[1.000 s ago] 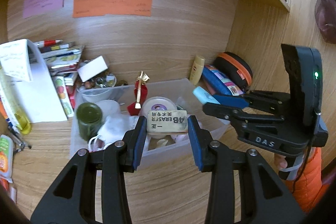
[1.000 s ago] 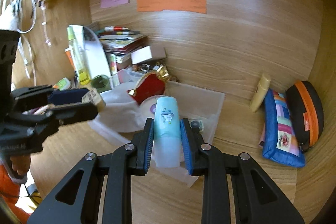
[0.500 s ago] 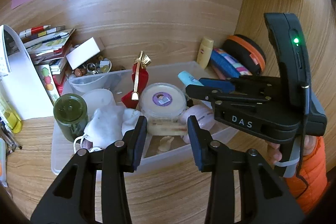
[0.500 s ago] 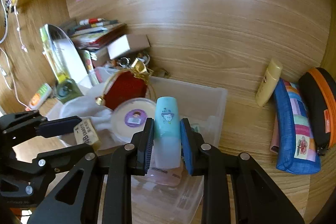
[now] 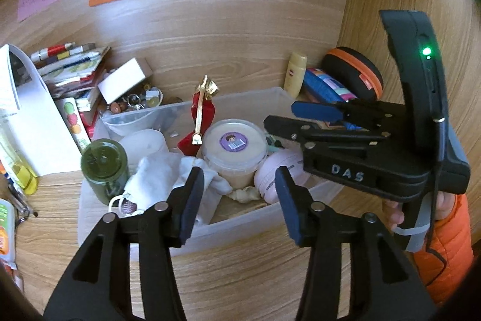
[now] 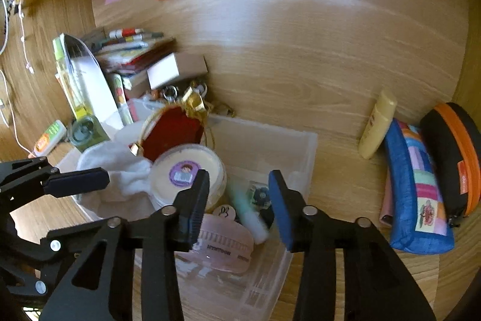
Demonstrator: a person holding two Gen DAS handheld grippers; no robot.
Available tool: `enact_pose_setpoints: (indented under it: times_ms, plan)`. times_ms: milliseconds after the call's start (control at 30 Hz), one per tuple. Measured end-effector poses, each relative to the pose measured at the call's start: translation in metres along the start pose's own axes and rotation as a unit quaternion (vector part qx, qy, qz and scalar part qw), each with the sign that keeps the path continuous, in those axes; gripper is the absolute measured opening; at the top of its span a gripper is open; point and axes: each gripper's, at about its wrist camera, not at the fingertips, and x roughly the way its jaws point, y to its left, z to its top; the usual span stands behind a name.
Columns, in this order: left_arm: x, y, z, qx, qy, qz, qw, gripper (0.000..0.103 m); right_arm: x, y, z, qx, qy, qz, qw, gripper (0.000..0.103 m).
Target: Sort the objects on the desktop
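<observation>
A clear plastic bin (image 5: 210,227) sits on the wooden desk, holding a cream tub with a purple label (image 5: 234,145), a green jar (image 5: 103,167), a white cloth (image 5: 159,173) and a red and gold ornament (image 5: 201,116). My left gripper (image 5: 237,188) hovers over the bin's front; its jaws are opening with nothing between them. My right gripper (image 6: 239,188) is over the bin's (image 6: 270,140) right part, its jaws opening too. Below them a teal tube (image 6: 246,209) lies blurred in the bin beside a pink item (image 6: 222,239), clear of the pads. I cannot make out the eraser.
A yellow tube (image 6: 377,125), a blue patchwork pencil case (image 6: 418,194) and a black and orange case (image 6: 454,161) lie right of the bin. Books and a small box (image 5: 123,78) pile up at the back left. The back wall and a shelf close in the space.
Both grippers sank toward the bin and opened. The eraser has left the left jaws. The teal tube has dropped from the right jaws into the bin.
</observation>
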Motion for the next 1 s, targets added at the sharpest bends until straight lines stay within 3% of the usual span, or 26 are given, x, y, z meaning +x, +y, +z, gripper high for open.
enact_pose_setpoints:
  times_ms: [67, 133, 200, 400, 433, 533, 667, 800, 1000]
  plan:
    - [-0.006, -0.001, 0.001, 0.002, -0.007, 0.007, 0.9999, 0.055, -0.007, 0.001, 0.002, -0.004, -0.010, -0.003, 1.000, 0.042]
    - [-0.014, 0.000, 0.001, 0.002, -0.016, 0.016, 0.9997, 0.063, -0.018, 0.003, 0.003, -0.015, -0.028, -0.026, 0.999, 0.055]
    - [-0.025, 0.001, 0.001, 0.003, -0.031, 0.027, 0.9991, 0.068, -0.028, 0.004, 0.004, -0.018, -0.039, -0.039, 0.998, 0.061]
    - [-0.053, 0.006, 0.000, 0.003, -0.063, 0.062, 0.9961, 0.079, -0.052, 0.004, 0.005, -0.012, -0.048, -0.042, 0.998, 0.074]
    - [-0.058, 0.008, -0.001, 0.002, -0.070, 0.069, 0.9951, 0.081, -0.057, 0.005, 0.004, -0.014, -0.051, -0.038, 0.998, 0.080]
    - [-0.071, 0.011, -0.003, -0.002, -0.086, 0.094, 0.9918, 0.093, -0.071, 0.011, -0.002, -0.018, -0.057, -0.037, 0.998, 0.085]
    - [-0.088, 0.014, -0.008, -0.012, -0.104, 0.116, 0.9877, 0.095, -0.086, 0.022, -0.010, -0.024, -0.061, -0.035, 0.997, 0.086]
    - [-0.107, 0.013, -0.014, -0.026, -0.131, 0.125, 0.9832, 0.099, -0.107, 0.038, -0.019, -0.037, -0.081, -0.068, 0.994, 0.103]
    - [-0.122, 0.009, -0.023, -0.032, -0.147, 0.136, 0.9792, 0.102, -0.135, 0.049, -0.032, -0.022, -0.106, -0.060, 0.992, 0.103]
